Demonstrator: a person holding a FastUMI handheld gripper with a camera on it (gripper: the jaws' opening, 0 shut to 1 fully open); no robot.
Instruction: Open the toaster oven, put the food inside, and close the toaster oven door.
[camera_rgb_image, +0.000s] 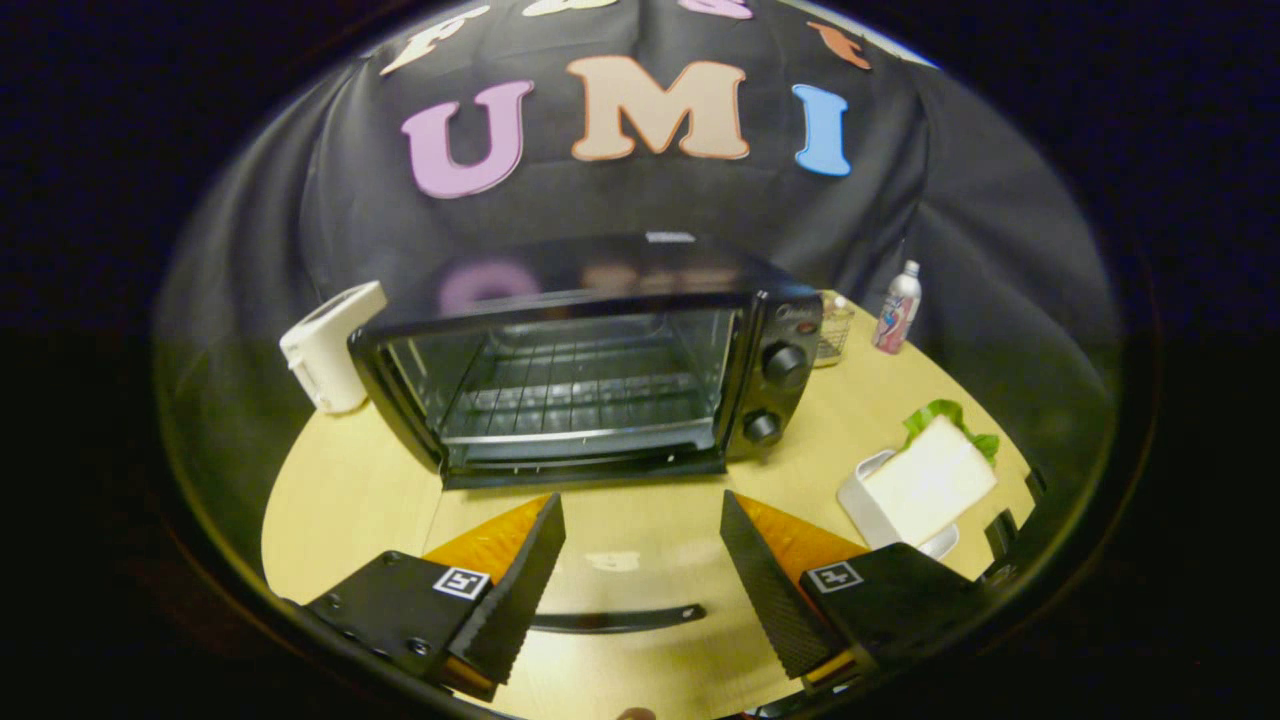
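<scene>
Nearest us, the gripper (640, 520) holds its jaws wide apart and empty above the glass door, which lies flat on the tabletop (340, 500). Beyond, we see the toaster oven (590, 370) open; the sandwich (930, 480) sits on a white tray at the near right.

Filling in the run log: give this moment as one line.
black toaster oven: door down | white sandwich: on white dish, right of gripper | gripper: open, empty

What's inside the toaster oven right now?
The toaster oven, door down, holds a bare wire rack; no food. The sandwich sits on its dish. The open gripper holds nothing.
</scene>
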